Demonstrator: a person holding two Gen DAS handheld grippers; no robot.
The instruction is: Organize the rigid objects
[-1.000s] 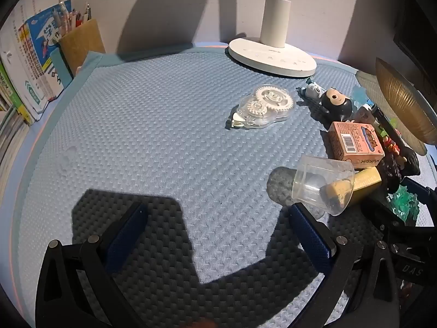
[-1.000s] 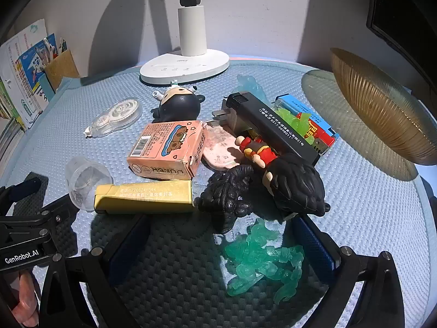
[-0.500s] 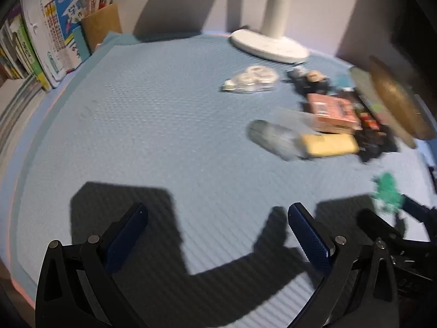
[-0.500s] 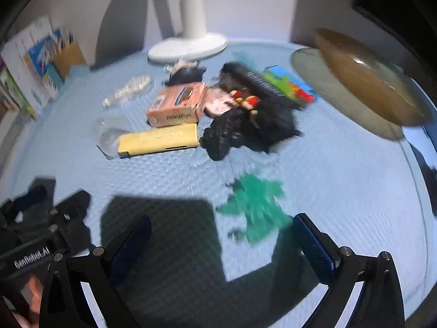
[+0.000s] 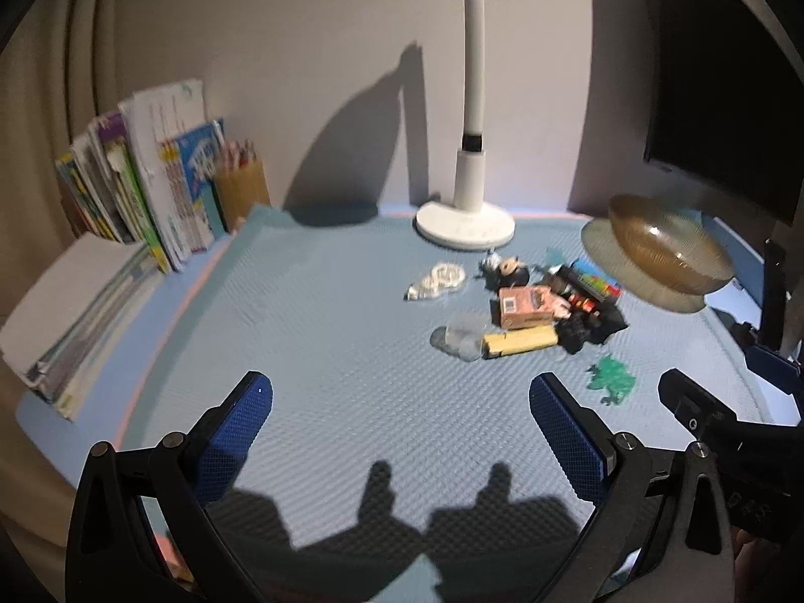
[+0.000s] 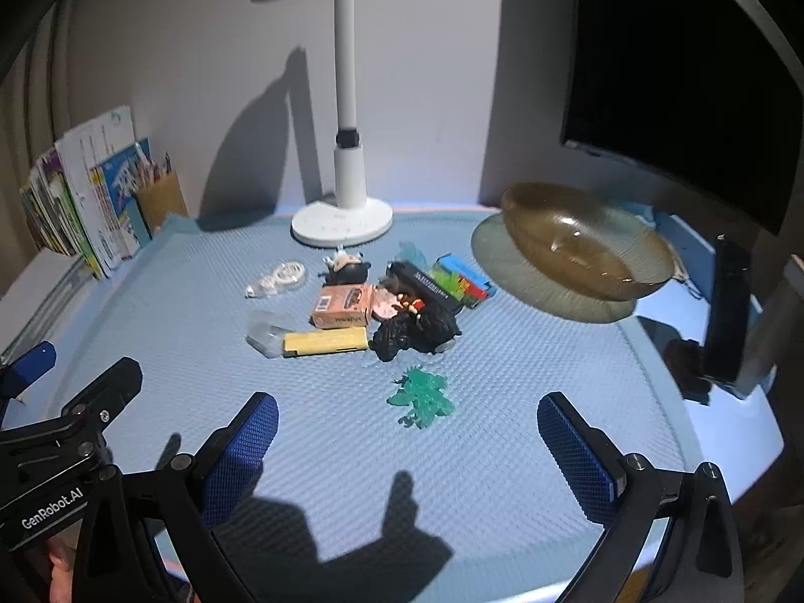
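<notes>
My left gripper (image 5: 399,424) hangs above the near edge of the blue mat (image 5: 326,331), fingers spread wide, nothing between the blue pads (image 5: 233,434). My right gripper (image 6: 407,444) sits likewise over the mat's near edge, fingers spread wide and holding nothing. Each gripper shows at the edge of the other's view, so the two are side by side.

Nearest item: a green translucent toy (image 6: 422,397), lying alone on the mat, apart from the main pile and just ahead of my right gripper.

Beyond it is the cluster. A yellow box (image 6: 325,341) lies flat, with a clear plastic cup (image 6: 266,334) on its side at the box's left end. To the right of the box sits a black furry toy (image 6: 414,329). Behind the yellow box lies an orange box (image 6: 341,305). A long black block (image 6: 424,286) and a colourful box (image 6: 465,281) lie further right. A small dark figurine (image 6: 346,269) stands behind the orange box. A clear tape dispenser (image 6: 279,279) lies apart to the left.

Further back: a white desk lamp (image 6: 344,216) and an amber bowl (image 6: 583,251) at right. Far left, books (image 5: 151,196) and a pencil holder (image 5: 241,191) stand by the wall. A dark monitor (image 6: 693,75) fills the upper right.
</notes>
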